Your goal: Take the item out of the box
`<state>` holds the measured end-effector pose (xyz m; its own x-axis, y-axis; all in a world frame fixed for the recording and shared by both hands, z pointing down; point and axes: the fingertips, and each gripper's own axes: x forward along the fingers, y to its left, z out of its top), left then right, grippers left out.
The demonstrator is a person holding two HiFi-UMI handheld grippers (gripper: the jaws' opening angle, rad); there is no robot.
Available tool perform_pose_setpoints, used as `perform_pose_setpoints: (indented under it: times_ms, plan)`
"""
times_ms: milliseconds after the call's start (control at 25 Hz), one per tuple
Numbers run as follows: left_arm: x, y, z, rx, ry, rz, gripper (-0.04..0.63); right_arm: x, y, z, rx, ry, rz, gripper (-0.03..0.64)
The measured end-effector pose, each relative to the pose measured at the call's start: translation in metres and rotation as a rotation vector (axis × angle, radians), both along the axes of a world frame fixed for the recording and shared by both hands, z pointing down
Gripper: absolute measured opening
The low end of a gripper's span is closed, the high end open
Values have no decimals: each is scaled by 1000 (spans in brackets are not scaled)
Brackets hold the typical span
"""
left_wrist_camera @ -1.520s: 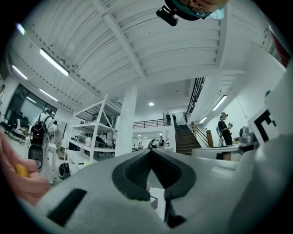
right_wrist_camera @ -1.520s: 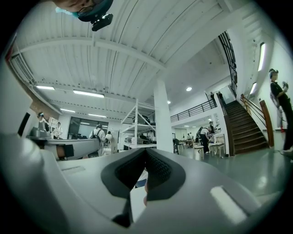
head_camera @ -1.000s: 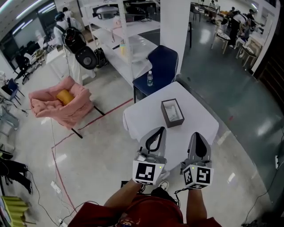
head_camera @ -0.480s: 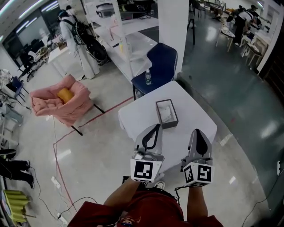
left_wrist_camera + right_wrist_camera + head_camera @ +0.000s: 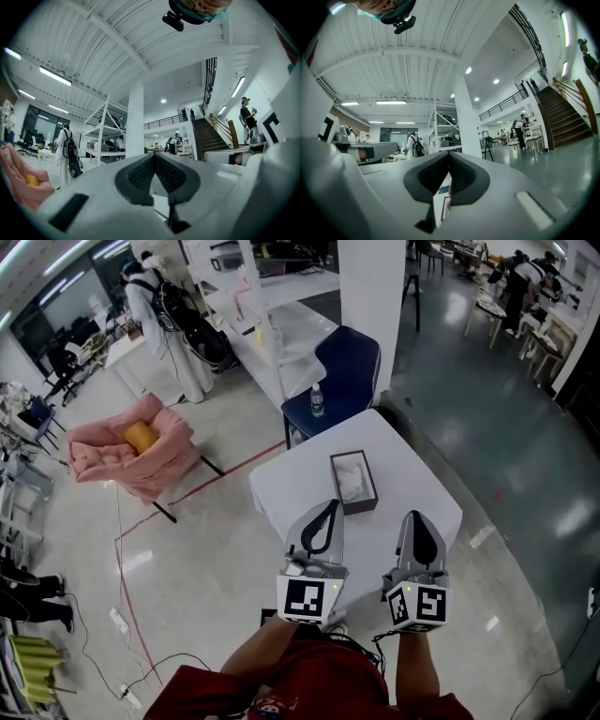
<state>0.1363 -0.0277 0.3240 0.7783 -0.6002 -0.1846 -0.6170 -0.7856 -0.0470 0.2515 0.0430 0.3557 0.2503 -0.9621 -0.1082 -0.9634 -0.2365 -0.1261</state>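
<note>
A small, long, dark grey box (image 5: 362, 506) lies flat on the white table (image 5: 412, 474). It has no lid on, and its open side faces up. Inside it lies a soft, white, crumpled thing (image 5: 352, 480) that fills most of the box. The box sits just past the jaw tips of the left gripper (image 5: 330, 506), a little to their right, and does not touch them. From the jaws of the right gripper (image 5: 413, 517) it is ahead and off to the left, farther away.

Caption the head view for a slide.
Left gripper and right gripper, both shut and empty, point toward an open box with a white item inside on a white table.
</note>
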Motion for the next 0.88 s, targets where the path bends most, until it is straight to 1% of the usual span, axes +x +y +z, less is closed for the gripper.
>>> perform_pose_setpoints:
  times_ms: [320, 600, 880]
  plan:
    - [19, -38, -5, 16, 14, 42, 3, 9, -42, -7, 1, 14, 15, 2]
    - [30, -97, -12, 13, 35, 59, 3, 17, -101, -12, -8, 34, 20, 2]
    - [41, -161, -16, 4, 36, 116, 3, 13, -165, -22, -11, 49, 31, 2]
